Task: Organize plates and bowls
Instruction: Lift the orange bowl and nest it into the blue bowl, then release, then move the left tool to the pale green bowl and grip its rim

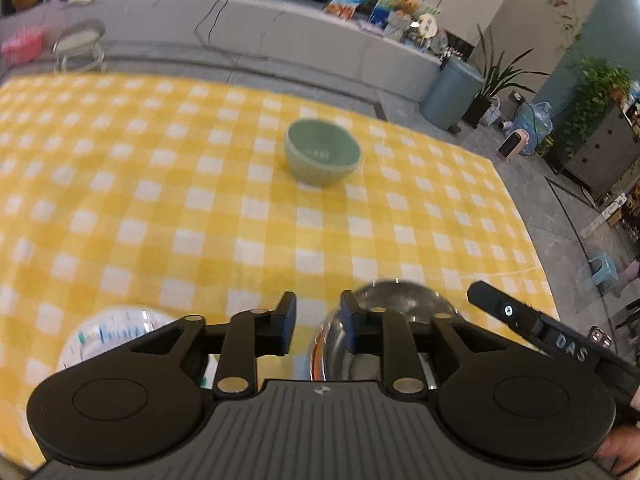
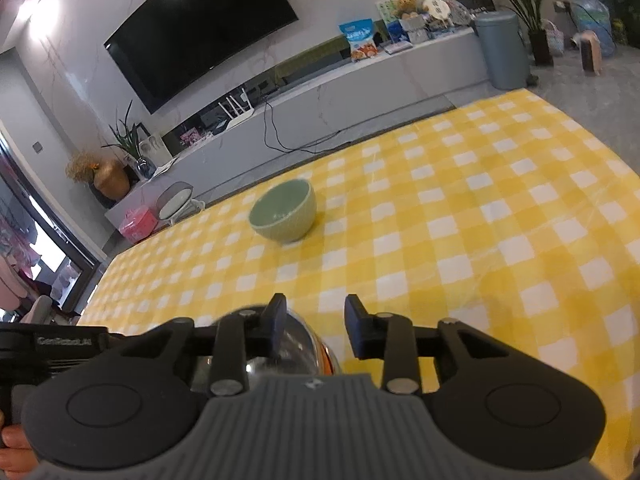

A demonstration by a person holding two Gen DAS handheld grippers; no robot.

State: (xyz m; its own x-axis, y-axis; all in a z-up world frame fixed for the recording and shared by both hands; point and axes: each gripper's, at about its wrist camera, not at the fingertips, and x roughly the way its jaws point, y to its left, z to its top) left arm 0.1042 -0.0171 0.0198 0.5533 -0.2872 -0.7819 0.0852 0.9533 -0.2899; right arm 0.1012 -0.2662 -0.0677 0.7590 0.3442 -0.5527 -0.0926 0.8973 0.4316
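Note:
A green ceramic bowl stands upright mid-table on the yellow checked cloth; it also shows in the right wrist view. A shiny steel bowl lies under my left gripper's right finger. My left gripper is open and empty. A white printed plate sits at its lower left. In the right wrist view the steel bowl lies under the left finger of my right gripper, which is open and empty. The right gripper's body shows at the right in the left wrist view.
A grey media counter with snack bags, a TV, a grey bin and potted plants lie beyond the table's far edge. A stool stands at the far left. The table's right edge drops to the floor.

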